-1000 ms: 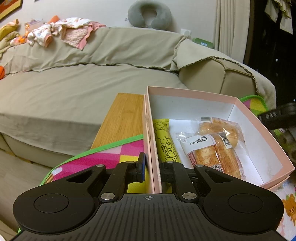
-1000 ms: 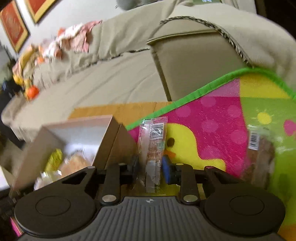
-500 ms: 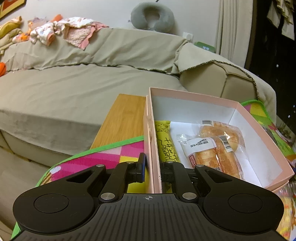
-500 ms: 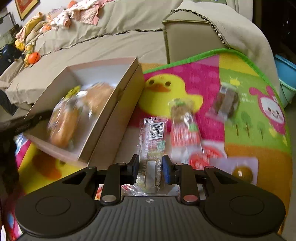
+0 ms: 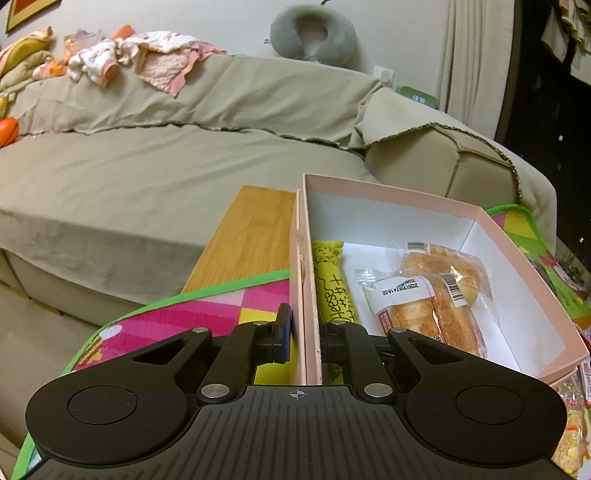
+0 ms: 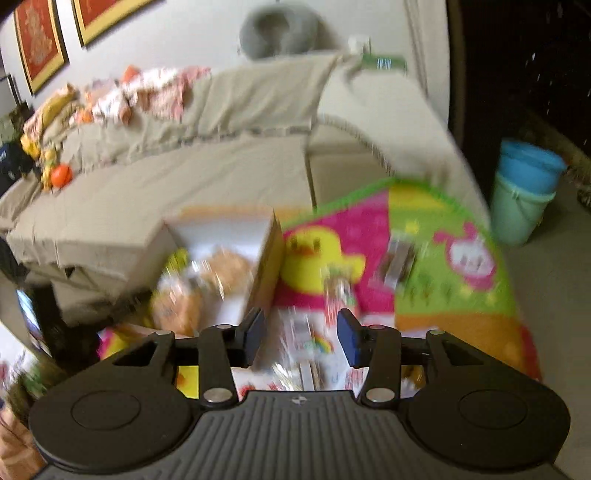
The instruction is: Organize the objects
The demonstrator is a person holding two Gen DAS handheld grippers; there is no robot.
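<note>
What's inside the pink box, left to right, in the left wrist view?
Box wall clamped in the left gripper → yellow snack packet → wrapped bread with the white label → second wrapped bread → bare white floor of the pink box.

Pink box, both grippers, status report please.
Left gripper shut on pink box wall. Right gripper just opened, nothing between pads. Buns in box. Nothing blocking.

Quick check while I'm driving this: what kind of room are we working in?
Most likely a home living room. A big beige sofa with a throw cover fills the background, a grey neck pillow sits on its backrest, and a bright children's play mat covers the low table.
</note>
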